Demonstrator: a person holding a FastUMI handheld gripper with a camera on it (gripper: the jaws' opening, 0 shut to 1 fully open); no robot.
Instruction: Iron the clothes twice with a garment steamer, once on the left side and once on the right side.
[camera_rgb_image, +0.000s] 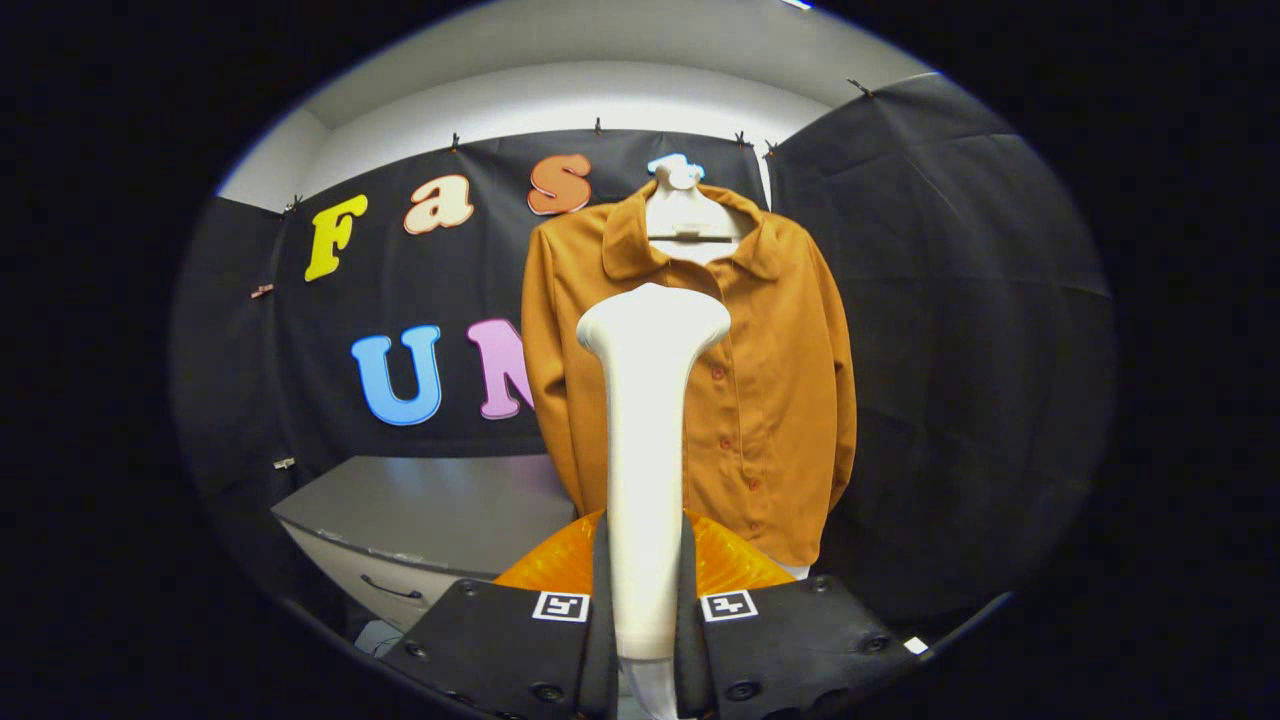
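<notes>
Gripping steamer (645, 440) upright, fingers (600, 640) clamp handle; head apparently short of shirt (770, 400) front

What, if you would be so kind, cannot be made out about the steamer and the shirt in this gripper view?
- Steamer: its faceplate points away toward the shirt, so any steam is unseen; its handle base is hidden between the gripper fingers, which clamp it.
- Shirt: its left front panel is partly covered by the steamer.
- Whether the steamer head touches the fabric cannot be told.
- Cabinet: its lower part is hidden by the gripper.
</notes>
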